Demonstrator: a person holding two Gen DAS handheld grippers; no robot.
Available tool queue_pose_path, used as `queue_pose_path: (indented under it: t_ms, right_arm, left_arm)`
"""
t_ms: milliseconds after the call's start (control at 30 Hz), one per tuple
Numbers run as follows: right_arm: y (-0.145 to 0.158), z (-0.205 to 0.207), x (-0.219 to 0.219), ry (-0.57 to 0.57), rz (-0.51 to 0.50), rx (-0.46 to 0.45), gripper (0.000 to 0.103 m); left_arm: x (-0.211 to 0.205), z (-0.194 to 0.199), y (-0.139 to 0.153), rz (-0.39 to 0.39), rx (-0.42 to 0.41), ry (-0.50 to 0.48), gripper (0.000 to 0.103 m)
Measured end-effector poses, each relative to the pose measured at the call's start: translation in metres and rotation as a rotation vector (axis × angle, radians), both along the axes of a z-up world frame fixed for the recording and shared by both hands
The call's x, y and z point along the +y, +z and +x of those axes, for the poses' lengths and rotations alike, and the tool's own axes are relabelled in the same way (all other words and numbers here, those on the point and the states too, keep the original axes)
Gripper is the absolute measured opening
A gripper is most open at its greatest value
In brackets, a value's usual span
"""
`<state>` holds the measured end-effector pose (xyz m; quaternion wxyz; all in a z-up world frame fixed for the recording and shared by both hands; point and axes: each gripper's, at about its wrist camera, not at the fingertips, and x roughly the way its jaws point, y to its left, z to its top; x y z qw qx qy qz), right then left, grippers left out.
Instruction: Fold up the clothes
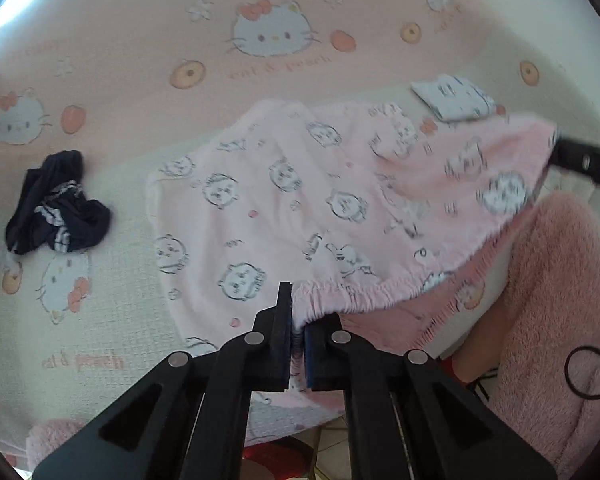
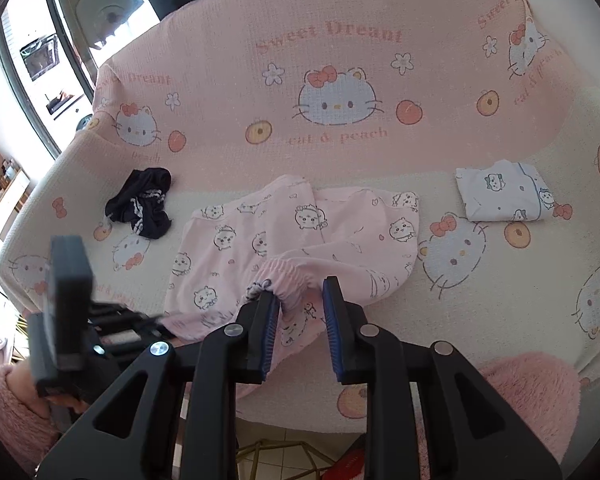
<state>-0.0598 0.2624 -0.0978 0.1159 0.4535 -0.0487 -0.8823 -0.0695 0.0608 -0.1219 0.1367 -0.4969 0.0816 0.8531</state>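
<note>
Nearest me, my left gripper (image 1: 296, 330) has its black fingers pressed together on the gathered elastic waistband of the pink trousers (image 1: 284, 200), soft cloth printed with round cartoon faces. My right gripper (image 2: 302, 312) sits with its ribbed blue pads part-way apart; a bunch of the same ruffled waistband lies between them, touching the left pad, but I cannot tell whether it is pinched. Fluffy pink sleeves (image 2: 532, 384) edge both views. The trousers sprawl rumpled across the waffle-textured sofa cover (image 2: 228, 80), pink and cream with cat faces and peaches. Left of them lies a crumpled dark navy garment (image 2: 142, 208) with white stripes; farther right sits a flat, squarely folded white top (image 2: 500, 196).
</note>
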Motion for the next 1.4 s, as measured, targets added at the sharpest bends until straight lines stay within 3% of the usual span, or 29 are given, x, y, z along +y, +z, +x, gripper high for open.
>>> queue_pose_path:
  t_ms: [133,233,367,533,633,733,833,900,1000,1133,1167,1300,1400]
  right_arm:
    - [-0.031,0.000,-0.017,0.055,0.024,-0.098,0.026]
    - [-0.055,0.002,-0.033,0.097,0.043,-0.160,0.027]
    - [-0.100,0.001,-0.046,0.118,0.136,-0.278,0.027]
    - [-0.130,0.005,-0.039,0.128,0.131,-0.396,0.027]
    - [-0.123,0.007,-0.036,0.157,0.106,-0.403,0.032]
    - [-0.108,0.011,-0.032,0.211,-0.001,-0.397,0.035]
    - [-0.091,0.012,-0.027,0.187,-0.077,-0.346,0.037]
    - [-0.096,0.005,-0.027,0.144,-0.019,-0.323,0.037]
    - [-0.131,-0.013,-0.024,0.088,0.060,-0.397,0.037]
    - [-0.164,-0.015,-0.017,0.058,0.058,-0.499,0.037]
    - [-0.166,-0.015,-0.019,0.066,0.077,-0.505,0.037]
    - [-0.167,-0.012,-0.027,0.103,0.162,-0.498,0.037]
    - [-0.165,-0.007,-0.033,0.127,0.267,-0.471,0.044]
  left_arm:
    - [-0.040,0.000,0.039,0.008,0.076,0.111,0.005]
    - [-0.061,0.007,0.041,-0.002,0.089,0.167,0.005]
    - [-0.087,0.010,0.004,-0.014,-0.003,0.251,0.005]
    - [-0.092,0.021,-0.055,-0.010,-0.186,0.262,0.005]
    - [-0.082,0.028,-0.075,-0.025,-0.260,0.230,0.005]
    - [-0.079,0.031,-0.087,-0.061,-0.316,0.236,0.006]
    - [-0.083,0.034,-0.088,-0.011,-0.384,0.248,0.008]
    - [-0.086,0.039,-0.080,0.029,-0.378,0.260,0.010]
    - [-0.089,0.048,-0.062,0.075,-0.343,0.256,0.014]
    - [-0.101,0.054,-0.044,0.237,-0.296,0.255,0.014]
    - [-0.105,0.051,-0.044,0.246,-0.293,0.278,0.014]
    - [-0.106,0.039,-0.061,0.101,-0.304,0.344,0.014]
    - [-0.110,0.027,-0.081,0.084,-0.332,0.372,0.014]
